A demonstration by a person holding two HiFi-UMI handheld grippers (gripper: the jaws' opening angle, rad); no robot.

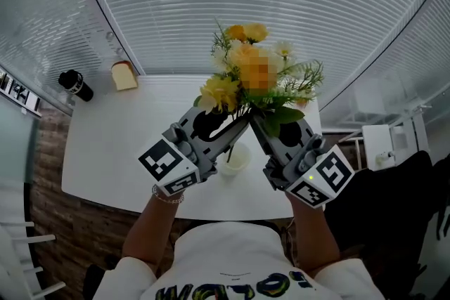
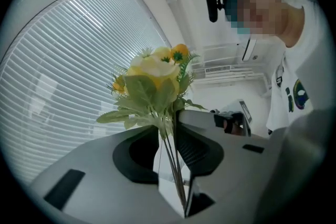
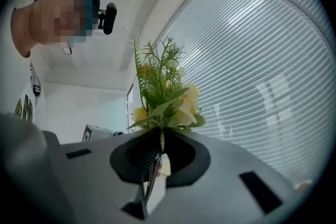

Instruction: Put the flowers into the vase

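The left claw (image 2: pixel 169 122) pinches the thin stems of the flowers (image 1: pixel 223 90), which run along between its jaws. The right claw (image 3: pixel 157 134) is pressed onto stems as well. The two tips meet side by side, and the blooms stick out past them. The bunch is held in the air, not in the white vase (image 1: pixel 235 159) — that stands on the white surface (image 1: pixel 119 144), under and between the claws.

No words or numbers clear enough to read. Big letters on the white shirt (image 1: pixel 232 286), upside down and cut off. Only black-and-white square patterns on the left cube (image 1: pixel 169 166) and the right cube (image 1: pixel 325 179).
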